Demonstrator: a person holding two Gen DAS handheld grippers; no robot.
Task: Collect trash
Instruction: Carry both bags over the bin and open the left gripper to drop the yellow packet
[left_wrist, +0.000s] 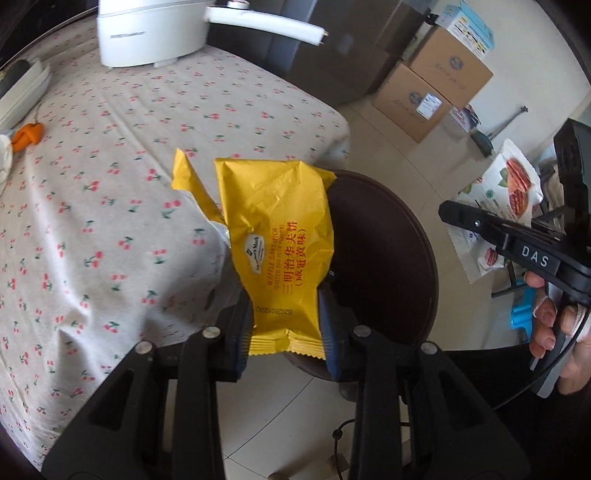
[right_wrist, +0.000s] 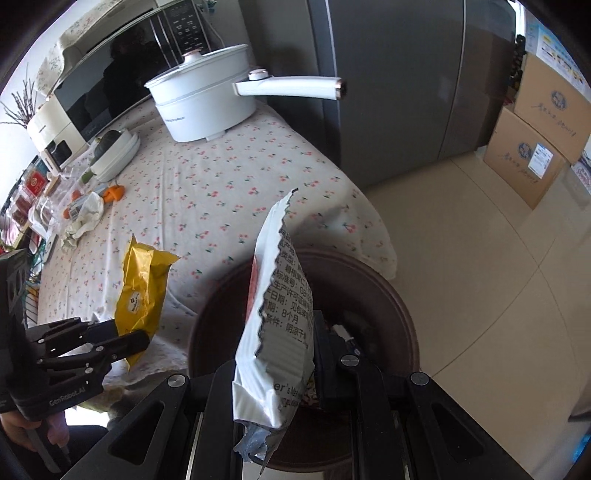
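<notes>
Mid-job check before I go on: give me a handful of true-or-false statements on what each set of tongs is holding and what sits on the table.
1. The left tongs are shut on a yellow wrapper. True.
2. The right tongs are empty. False: they are shut on a torn white packet.
3. A white pot with a long handle stands on the cherry-print tablecloth. True.
4. The yellow wrapper lies flat on the tablecloth. False: it is held up off the cloth in the left tongs.
5. A round dark stool stands by the table's edge, below both tongs. True.
6. The cardboard boxes stand on the table. False: they are stacked on the floor.
</notes>
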